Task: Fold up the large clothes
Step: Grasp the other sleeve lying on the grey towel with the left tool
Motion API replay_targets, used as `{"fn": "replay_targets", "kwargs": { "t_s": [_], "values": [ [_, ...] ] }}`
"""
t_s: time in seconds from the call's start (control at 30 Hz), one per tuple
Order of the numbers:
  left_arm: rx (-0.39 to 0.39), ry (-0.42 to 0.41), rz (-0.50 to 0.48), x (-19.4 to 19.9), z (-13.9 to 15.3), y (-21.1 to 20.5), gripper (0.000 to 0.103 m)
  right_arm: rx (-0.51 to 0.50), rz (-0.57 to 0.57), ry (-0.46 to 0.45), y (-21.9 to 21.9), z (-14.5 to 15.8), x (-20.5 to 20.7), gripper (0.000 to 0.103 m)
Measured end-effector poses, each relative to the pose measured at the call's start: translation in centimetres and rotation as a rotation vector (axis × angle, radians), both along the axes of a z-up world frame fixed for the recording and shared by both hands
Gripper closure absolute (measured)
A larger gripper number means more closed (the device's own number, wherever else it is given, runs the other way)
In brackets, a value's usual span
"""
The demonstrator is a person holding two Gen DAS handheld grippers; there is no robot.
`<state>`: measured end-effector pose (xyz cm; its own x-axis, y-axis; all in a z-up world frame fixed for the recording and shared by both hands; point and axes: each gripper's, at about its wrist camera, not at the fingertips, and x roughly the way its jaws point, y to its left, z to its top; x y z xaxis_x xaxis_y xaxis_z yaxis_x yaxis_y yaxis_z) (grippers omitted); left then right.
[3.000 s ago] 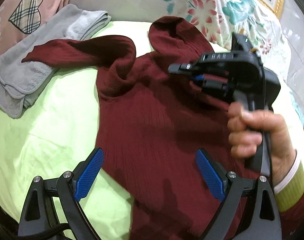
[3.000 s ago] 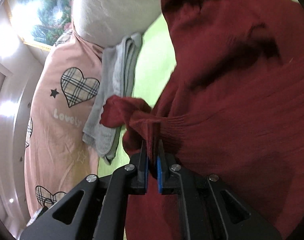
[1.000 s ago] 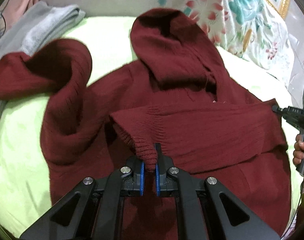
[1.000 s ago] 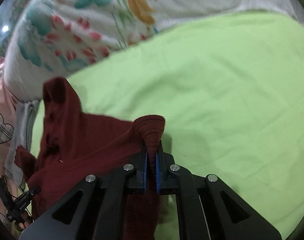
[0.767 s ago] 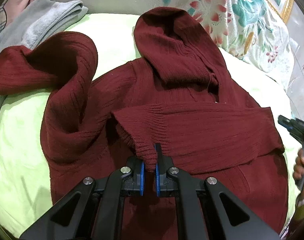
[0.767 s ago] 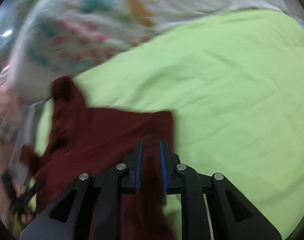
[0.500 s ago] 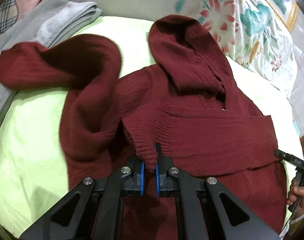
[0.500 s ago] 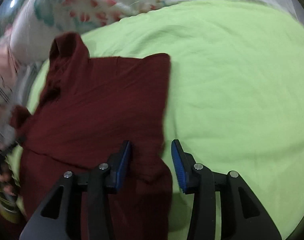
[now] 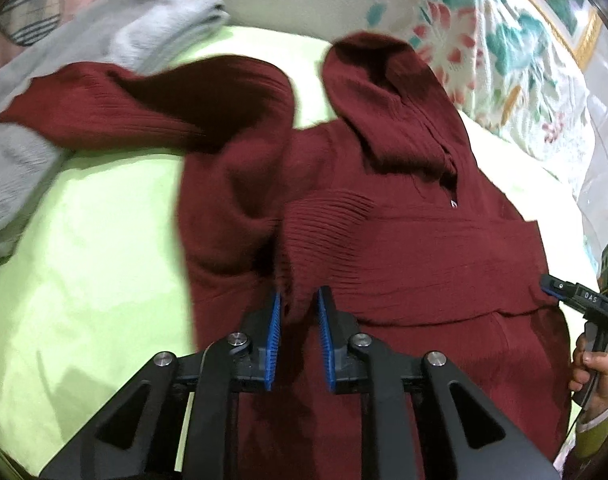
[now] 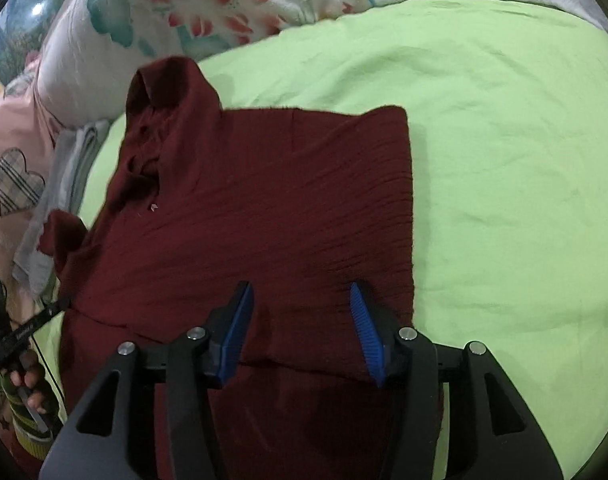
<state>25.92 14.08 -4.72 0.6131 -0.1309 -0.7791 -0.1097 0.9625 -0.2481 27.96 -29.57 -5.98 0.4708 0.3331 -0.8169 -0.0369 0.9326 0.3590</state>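
Observation:
A dark red ribbed hooded sweater (image 9: 403, 264) lies on a lime-green bed sheet (image 9: 96, 248). One sleeve is folded across its chest, and its ribbed cuff (image 9: 304, 232) hangs between the parted fingers of my left gripper (image 9: 298, 324), which is open. The other sleeve (image 9: 144, 108) stretches left onto grey cloth. The hood (image 9: 383, 96) points to the pillows. In the right wrist view the sweater (image 10: 264, 216) lies flat, and my right gripper (image 10: 300, 320) is open and empty just above its folded sleeve. The right gripper also shows in the left wrist view (image 9: 571, 296).
A folded grey garment (image 9: 84, 52) lies at the left edge of the bed. A pink cover with plaid hearts (image 10: 12, 184) and floral pillows (image 10: 232, 4) lie beyond the sweater. Bare green sheet (image 10: 503, 168) stretches to the right of the sweater.
Both grippers have opened and let go of the folded sleeve: the right first, then the left off the cuff. The right gripper has drawn back above the sweater.

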Motion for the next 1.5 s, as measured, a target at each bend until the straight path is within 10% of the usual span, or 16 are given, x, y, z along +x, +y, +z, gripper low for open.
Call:
{"fn": "replay_targets", "kwargs": {
  "t_s": [0.23, 0.83, 0.93, 1.07, 1.5],
  "values": [
    [-0.091, -0.051, 0.194, -1.0, 2.3, 8.9, 0.051, 0.08, 0.021, -0.065, 1.4, 2.3, -2.9, 0.051],
    [-0.31, -0.048, 0.506, 5.9, 2.1, 25.0, 0.045, 0.119, 0.103, -0.017, 5.1, 2.0, -6.6, 0.05],
    [-0.317, -0.058, 0.52, 6.4, 1.9, 25.3, 0.052, 0.115, 0.105, -0.004, 5.2, 1.7, -6.8, 0.05],
    [-0.296, -0.069, 0.523, 6.7, 2.0, 25.9, 0.096, 0.115, 0.11, 0.001, 5.4, 1.5, -7.1, 0.05],
    [-0.167, -0.32, 0.334, 0.9, 11.1, 17.9, 0.101, 0.149, 0.101, -0.018, 5.2, 2.0, -7.9, 0.05]
  ]
}}
